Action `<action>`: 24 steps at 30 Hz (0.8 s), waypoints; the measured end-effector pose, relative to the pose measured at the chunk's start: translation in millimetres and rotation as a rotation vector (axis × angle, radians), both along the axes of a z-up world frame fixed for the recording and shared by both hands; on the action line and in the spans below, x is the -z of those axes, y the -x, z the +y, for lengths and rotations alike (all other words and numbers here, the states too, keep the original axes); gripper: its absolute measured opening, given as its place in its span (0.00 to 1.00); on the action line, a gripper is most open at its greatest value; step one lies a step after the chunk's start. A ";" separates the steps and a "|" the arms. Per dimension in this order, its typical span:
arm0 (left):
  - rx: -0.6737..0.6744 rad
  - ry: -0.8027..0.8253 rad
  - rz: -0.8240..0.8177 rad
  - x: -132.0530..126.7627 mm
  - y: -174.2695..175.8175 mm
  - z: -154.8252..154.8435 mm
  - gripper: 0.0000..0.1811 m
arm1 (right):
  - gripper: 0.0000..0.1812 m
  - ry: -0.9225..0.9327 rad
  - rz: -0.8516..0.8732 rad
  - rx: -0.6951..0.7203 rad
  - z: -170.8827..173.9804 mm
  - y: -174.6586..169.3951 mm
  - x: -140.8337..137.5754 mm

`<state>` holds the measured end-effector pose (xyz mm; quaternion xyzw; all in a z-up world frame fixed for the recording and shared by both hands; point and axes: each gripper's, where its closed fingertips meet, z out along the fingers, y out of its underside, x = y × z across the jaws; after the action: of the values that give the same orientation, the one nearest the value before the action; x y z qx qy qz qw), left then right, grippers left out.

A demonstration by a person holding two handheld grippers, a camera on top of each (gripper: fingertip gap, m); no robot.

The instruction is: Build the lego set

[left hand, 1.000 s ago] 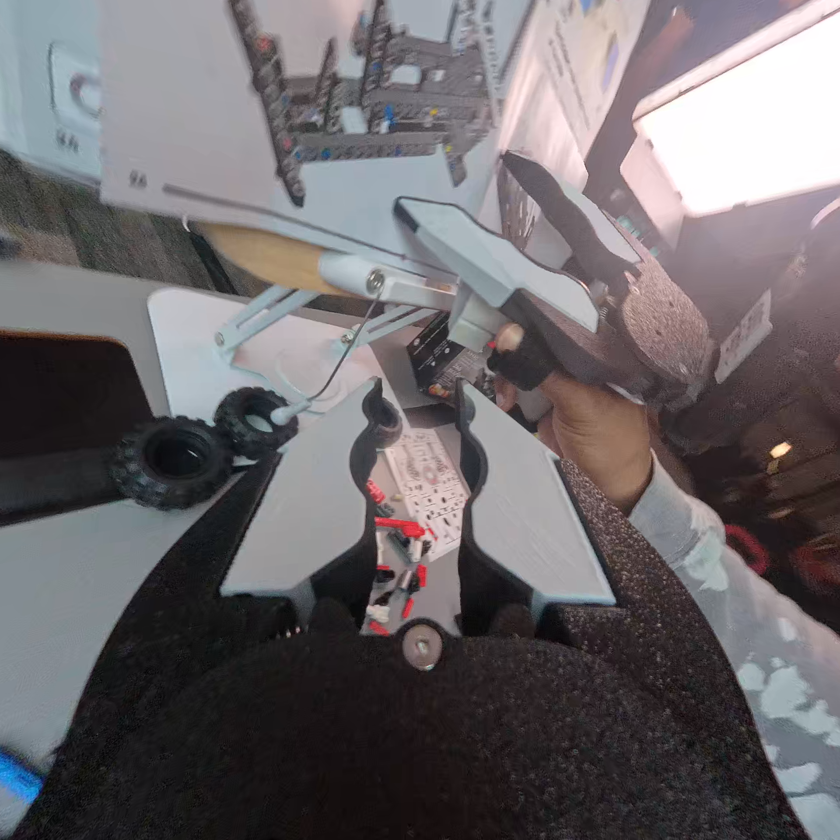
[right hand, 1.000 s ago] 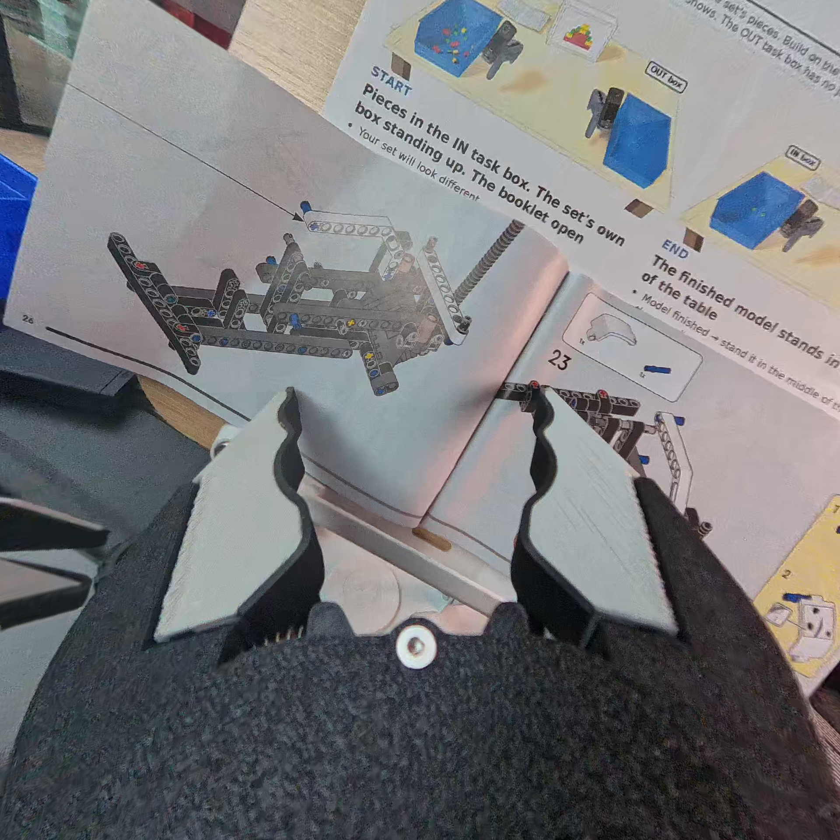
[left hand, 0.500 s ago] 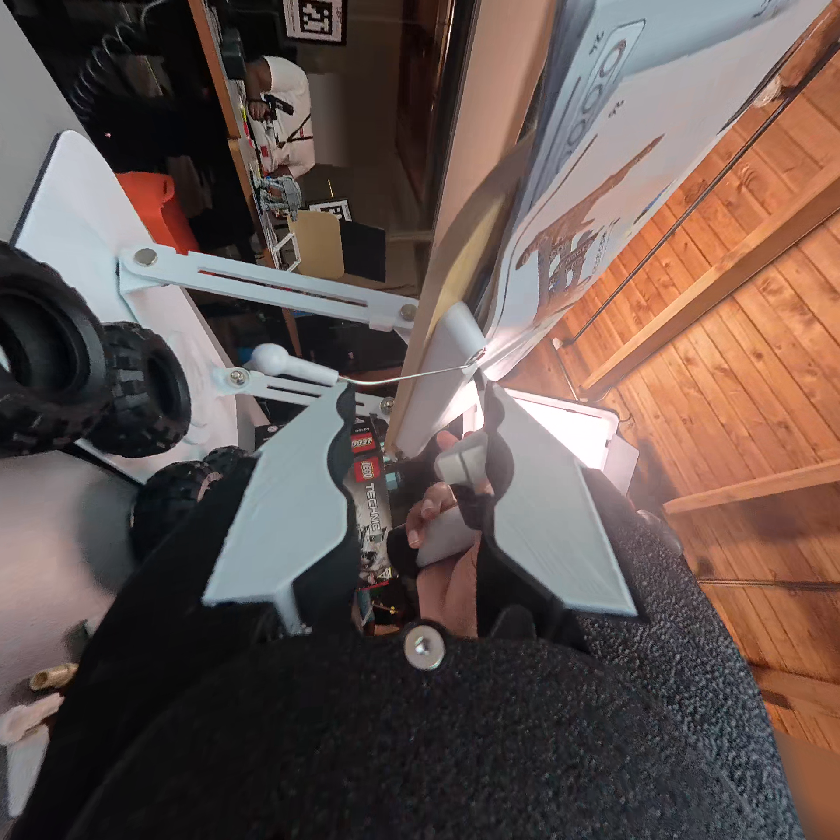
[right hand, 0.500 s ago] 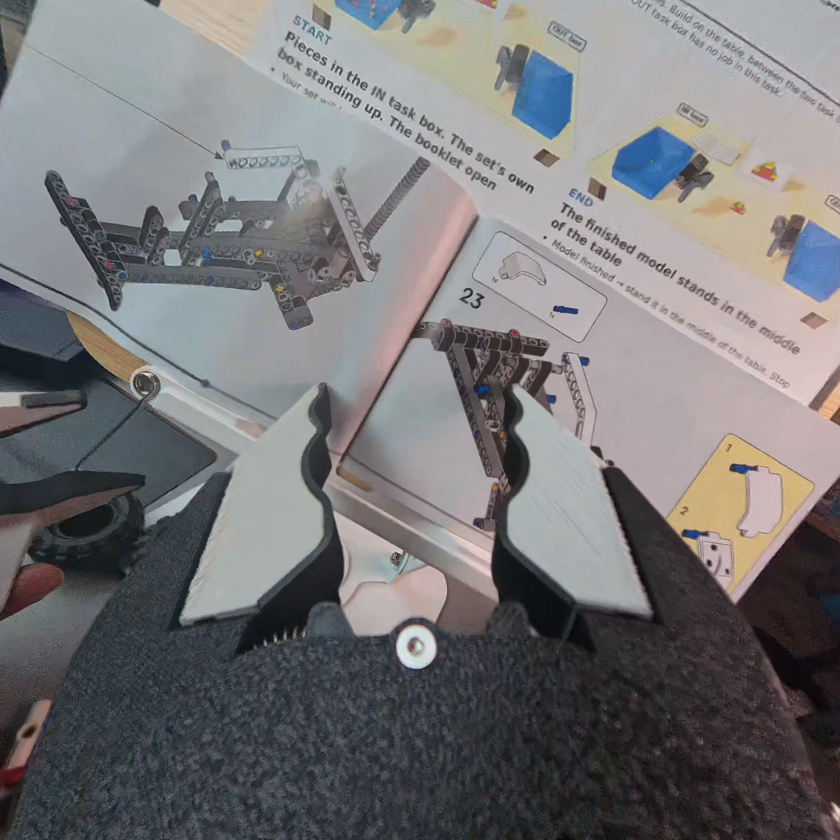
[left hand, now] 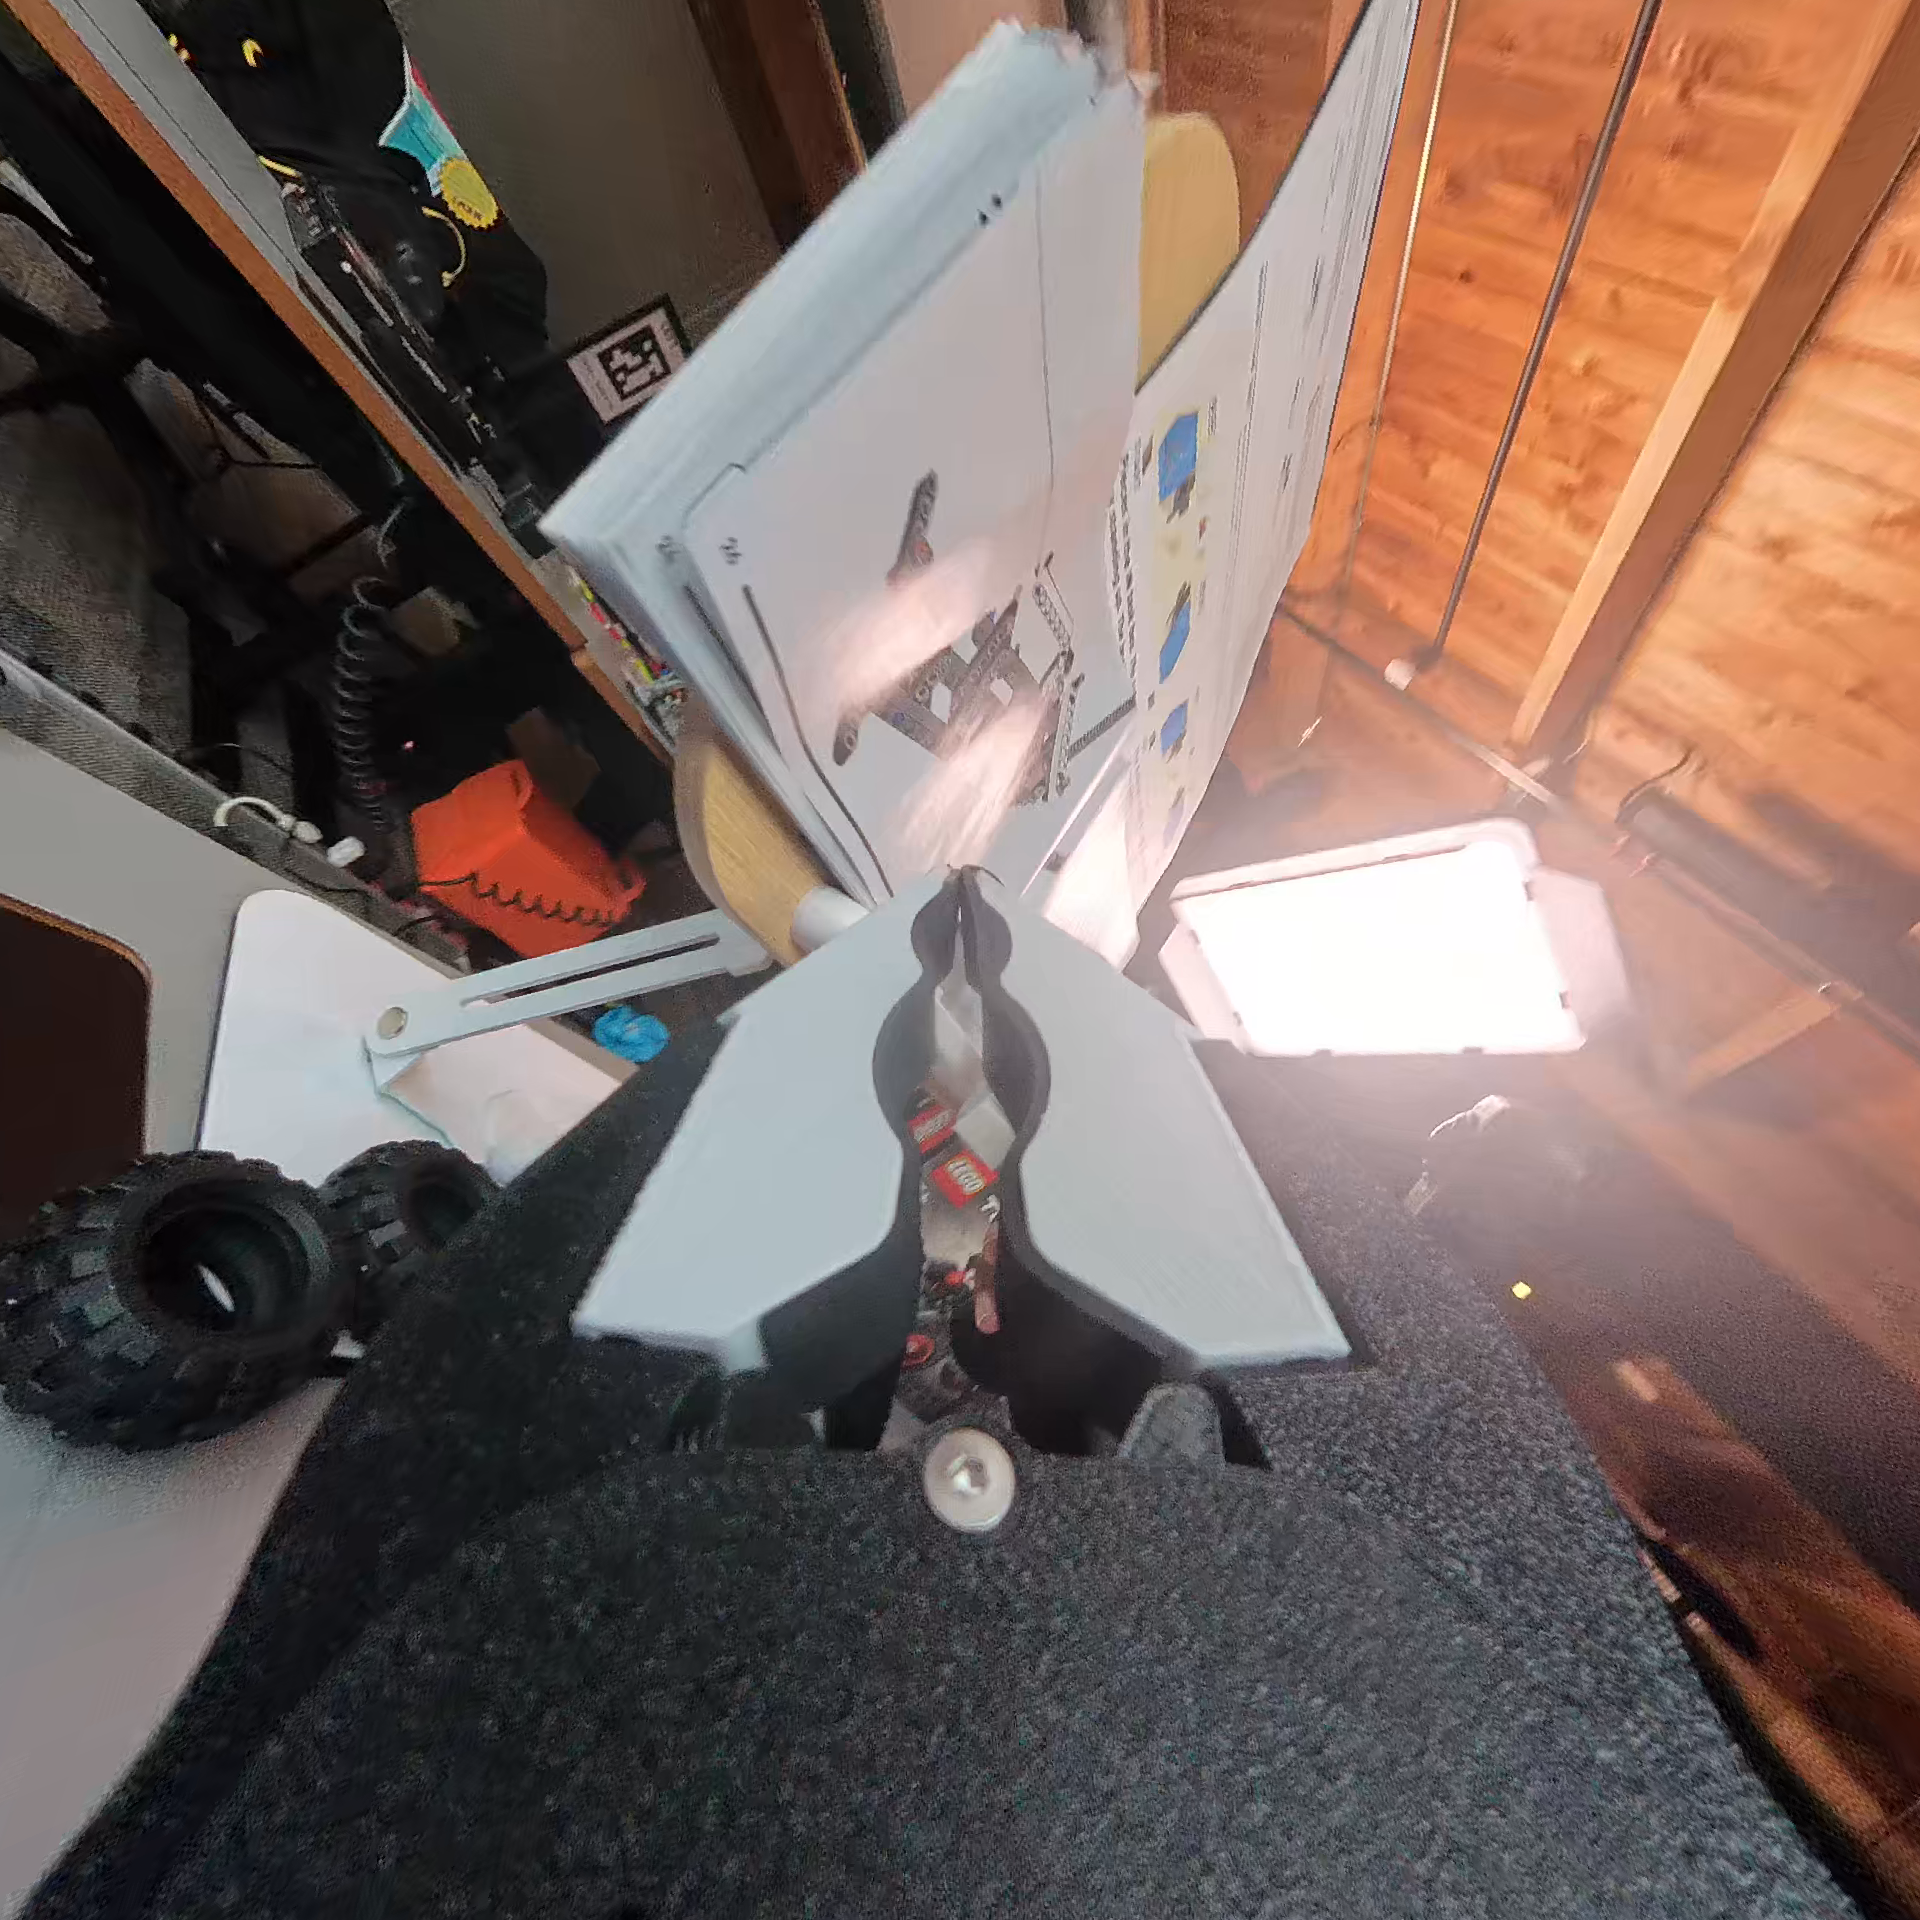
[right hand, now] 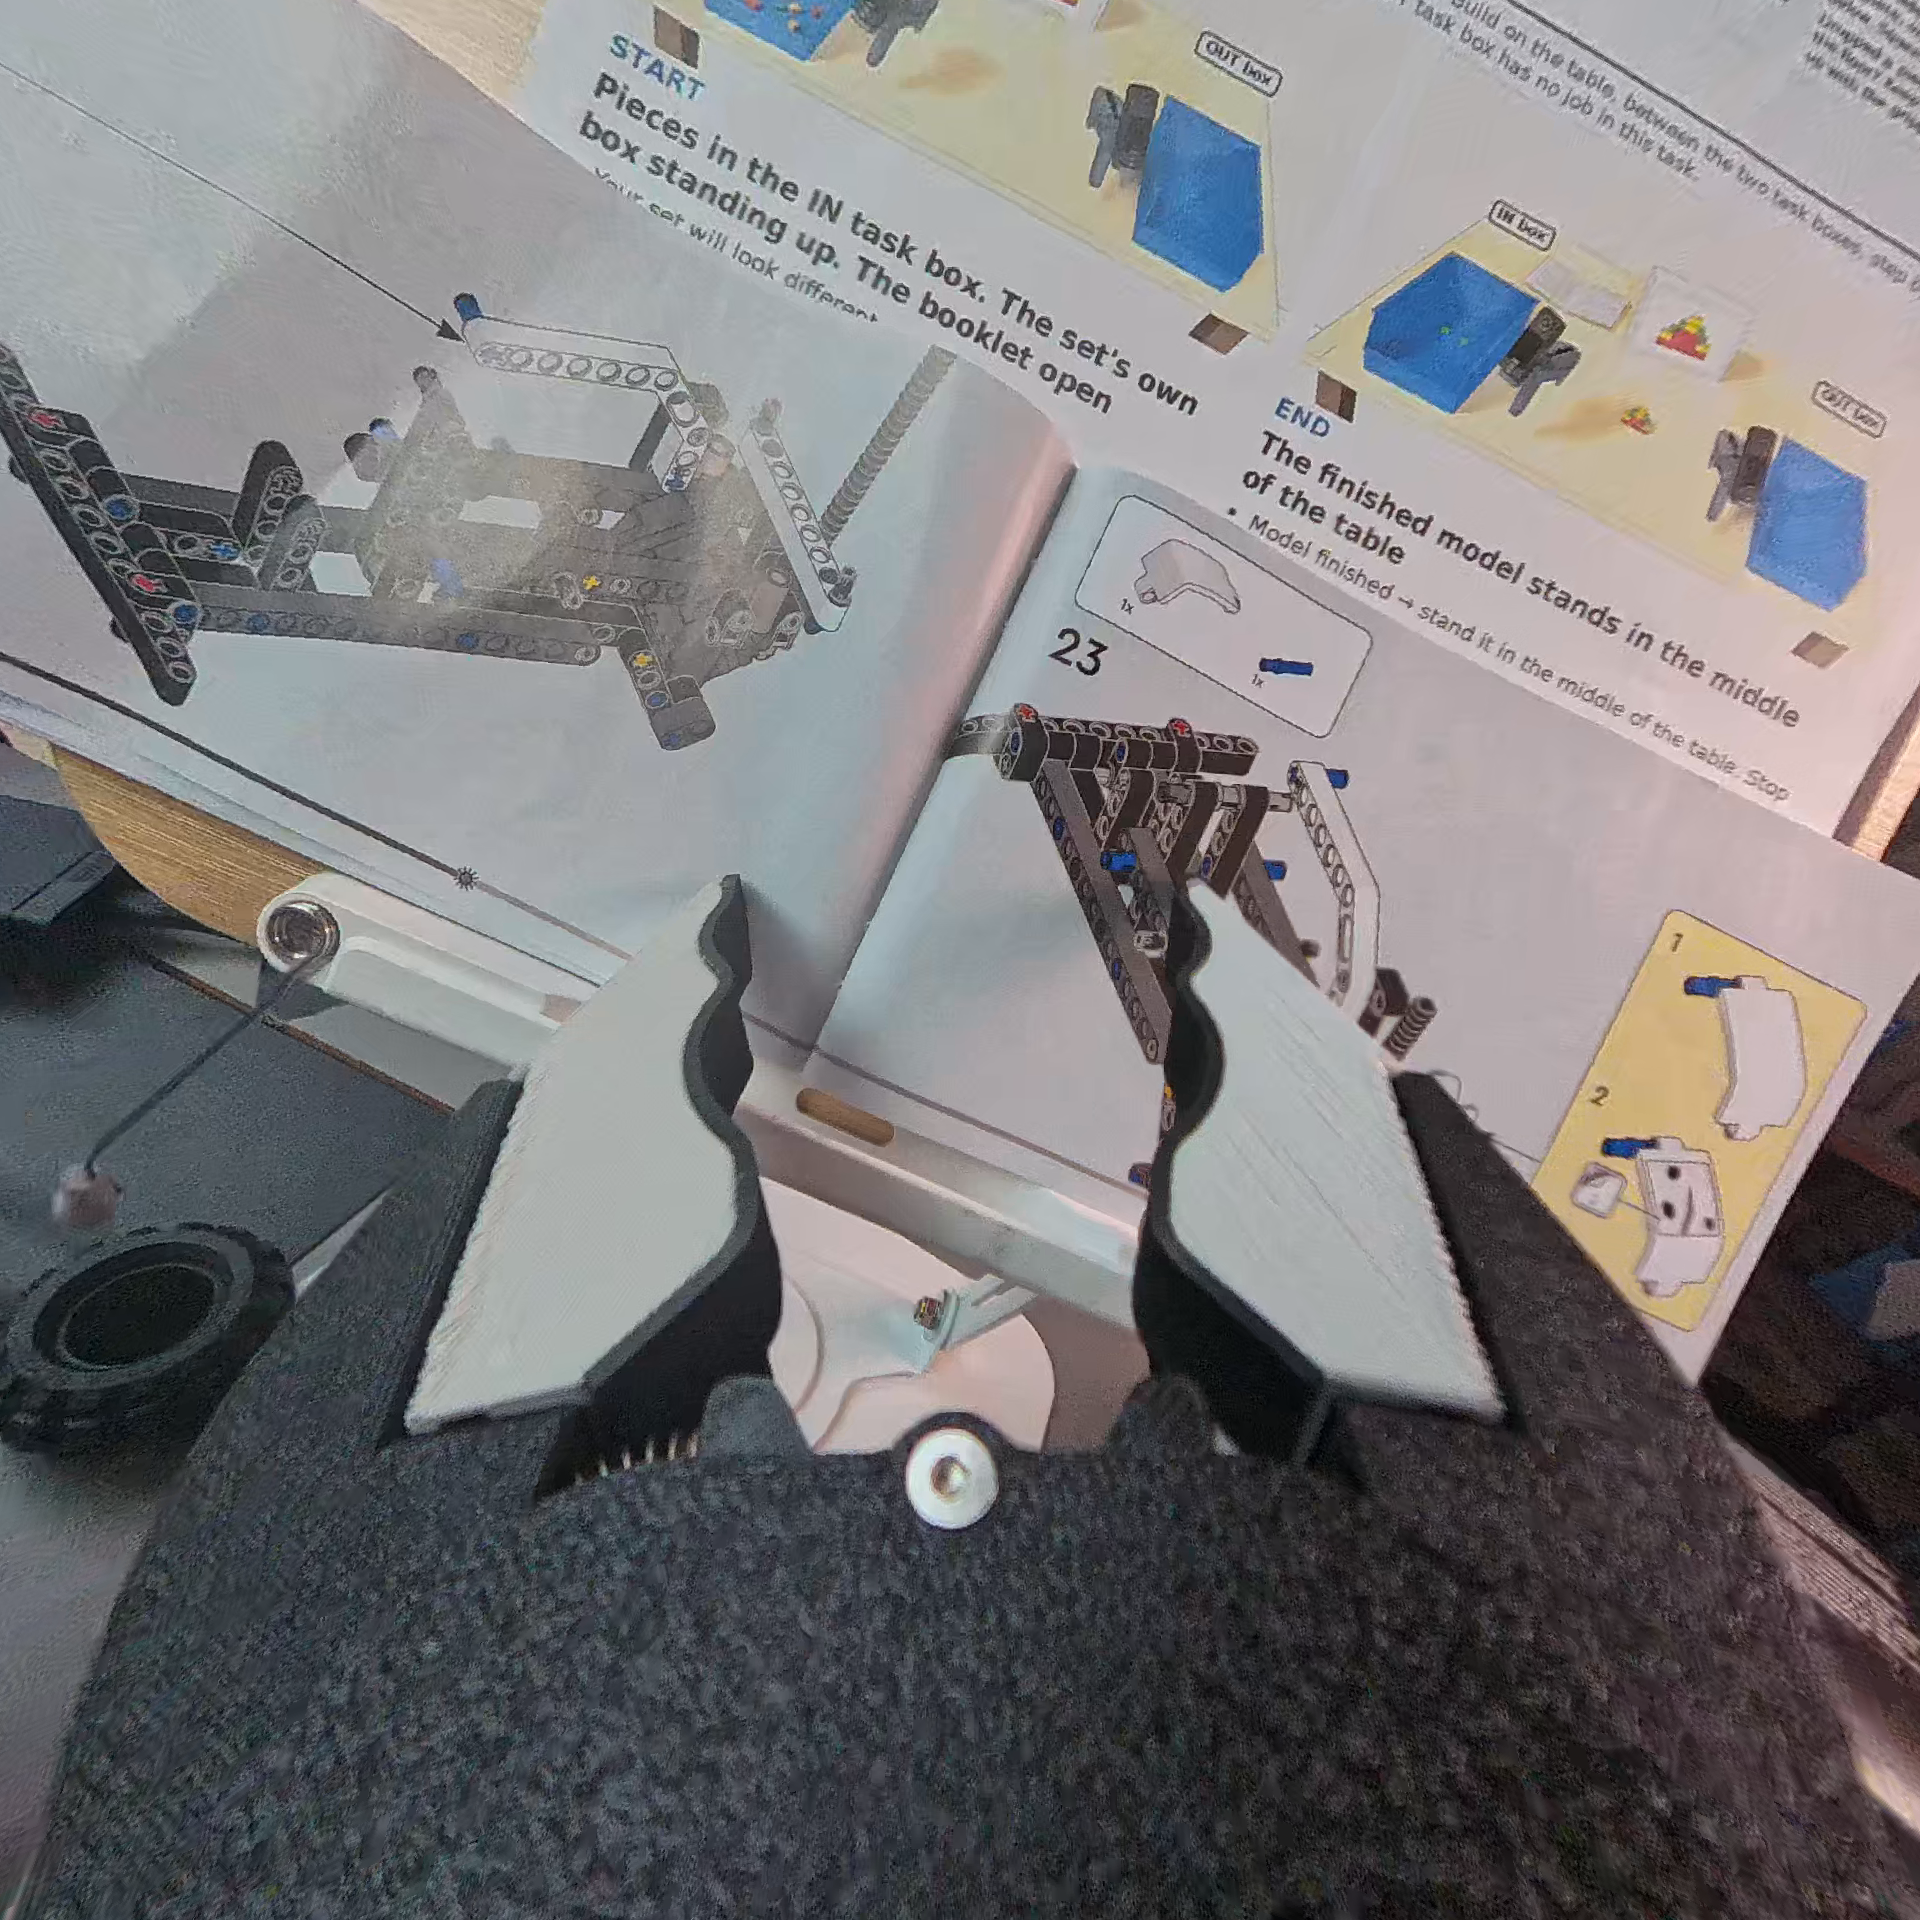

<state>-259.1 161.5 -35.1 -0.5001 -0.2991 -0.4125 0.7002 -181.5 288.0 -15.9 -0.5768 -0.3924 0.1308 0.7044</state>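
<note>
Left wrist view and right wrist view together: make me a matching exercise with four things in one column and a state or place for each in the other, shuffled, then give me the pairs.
Things:
1. left gripper
2. right gripper
3. instruction booklet
4. black tyres

States or places:
A. lying on the white table
B. fingers spread apart
C. propped open on a stand
D. fingertips closed together

Pairs: 1-D, 2-B, 3-C, 4-A

Left tongs (left hand: 961,883) now closed, tips at booklet (left hand: 914,582) edge.
</note>
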 end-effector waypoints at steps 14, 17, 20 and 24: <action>0.103 0.078 -0.530 64.1 -35.1 28.8 0.41 | 0.45 0.008 0.011 0.003 0.3 -2.8 0.5; -0.041 -0.047 -0.481 47.9 4.3 18.8 0.02 | 0.45 0.019 0.006 0.002 0.6 -2.5 0.8; -0.113 0.002 -0.246 14.8 10.1 14.5 0.00 | 0.45 0.025 0.002 0.000 0.6 -2.1 0.9; -0.158 0.163 0.215 -9.2 -0.1 22.9 0.00 | 0.44 0.004 0.012 -0.015 -1.4 -2.1 1.3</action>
<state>-258.9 184.4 -25.9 -0.5715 -0.2933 -0.2745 0.7156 -179.4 286.5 -17.2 -0.5745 -0.3919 0.1403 0.7048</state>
